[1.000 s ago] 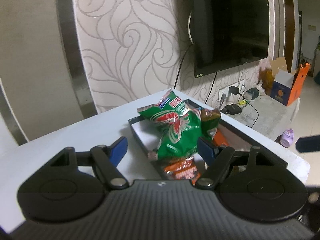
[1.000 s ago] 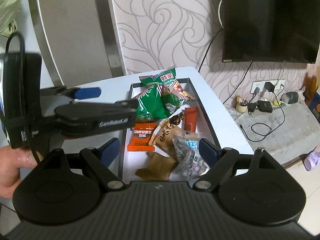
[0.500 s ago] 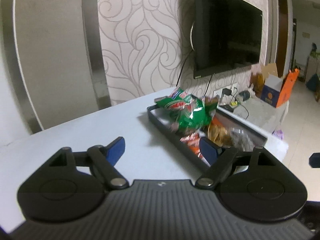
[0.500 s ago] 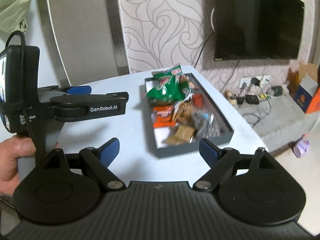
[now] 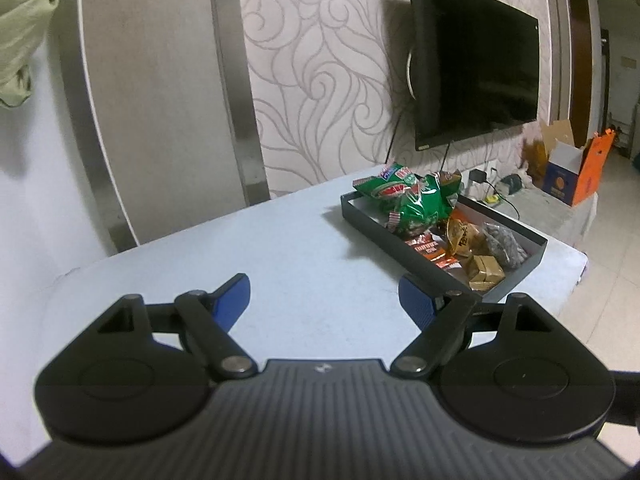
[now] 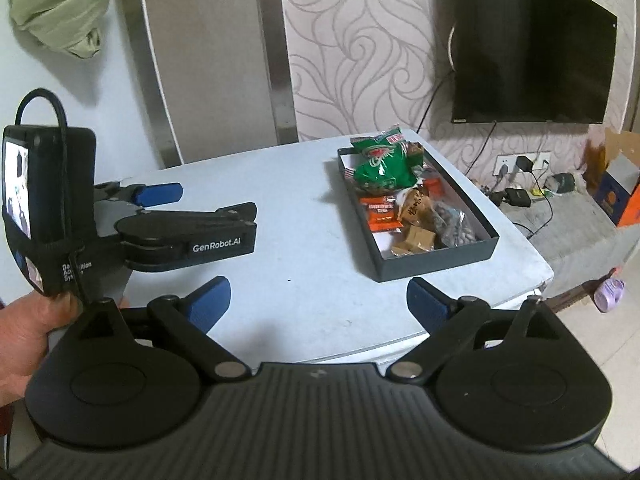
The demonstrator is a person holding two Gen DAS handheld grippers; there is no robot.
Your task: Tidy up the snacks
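A dark tray [image 5: 416, 260] [image 6: 436, 266] stands on the right part of the pale table [image 5: 280, 248] [image 6: 304, 216]. It holds a green snack bag [image 5: 416, 200] [image 6: 380, 168], an orange-red packet [image 5: 430, 250] [image 6: 380, 214], brown packets [image 5: 486, 272] [image 6: 418, 238] and a clear bag of dark nuts [image 5: 504, 242] [image 6: 454, 228]. My left gripper [image 5: 326, 300] is open and empty, back from the tray; it also shows in the right wrist view [image 6: 160, 194]. My right gripper [image 6: 318, 300] is open and empty, above the table's near edge.
A black TV [image 5: 476, 64] [image 6: 532, 52] hangs on the patterned wall behind the table. Cables and chargers [image 6: 516, 196] lie on a low ledge at the right. An orange box [image 5: 576, 176] stands on the floor. A purple bottle [image 6: 608, 294] lies beside the table.
Both grippers have pulled back from the tray, which now looks smaller and farther. Both stayed open and empty. The snacks in the tray have not moved.
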